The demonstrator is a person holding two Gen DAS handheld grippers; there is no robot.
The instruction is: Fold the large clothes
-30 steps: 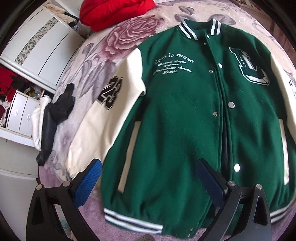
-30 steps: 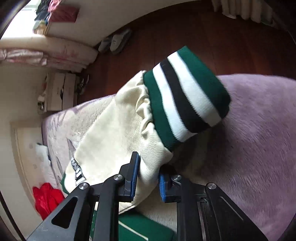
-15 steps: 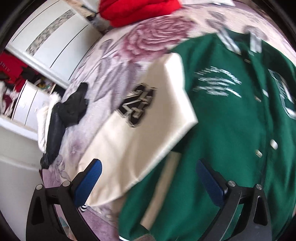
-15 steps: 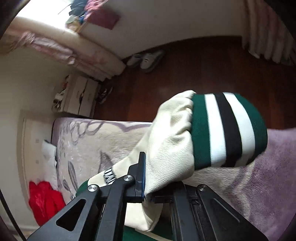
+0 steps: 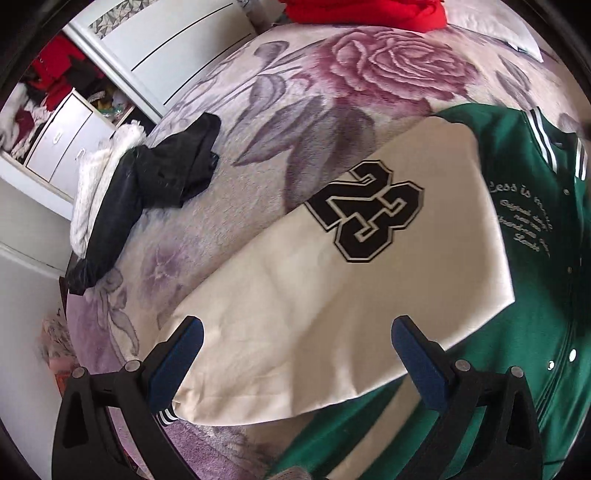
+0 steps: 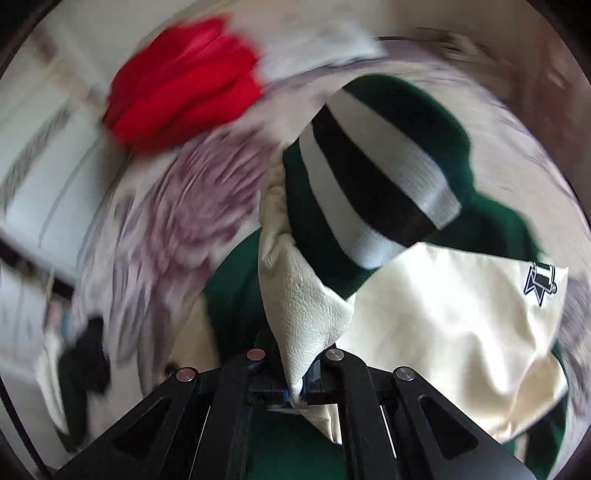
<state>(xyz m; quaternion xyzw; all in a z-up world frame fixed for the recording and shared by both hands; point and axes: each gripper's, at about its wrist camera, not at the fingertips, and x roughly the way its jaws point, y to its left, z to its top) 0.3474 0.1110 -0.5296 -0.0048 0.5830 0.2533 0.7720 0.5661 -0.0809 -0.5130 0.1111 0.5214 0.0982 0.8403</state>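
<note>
A green varsity jacket (image 5: 535, 280) with cream sleeves lies face up on a floral bedspread (image 5: 288, 122). Its cream sleeve with a black "23" patch (image 5: 332, 280) fills the left wrist view. My left gripper (image 5: 295, 354) is open and empty, hovering over that sleeve near its striped cuff (image 5: 166, 415). My right gripper (image 6: 295, 387) is shut on the other cream sleeve (image 6: 303, 306) just below its green, white and black striped cuff (image 6: 369, 184), held up over the green jacket body (image 6: 236, 295).
A black garment (image 5: 147, 192) with white fur trim lies at the bed's left edge. A red garment (image 5: 369, 11) lies at the head of the bed and also shows in the right wrist view (image 6: 184, 88). White drawers and a wardrobe (image 5: 74, 136) stand left.
My left gripper moved left, from over the jacket's front to over the "23" sleeve. My right gripper lifted its sleeve and swung it from the bed's edge over the jacket.
</note>
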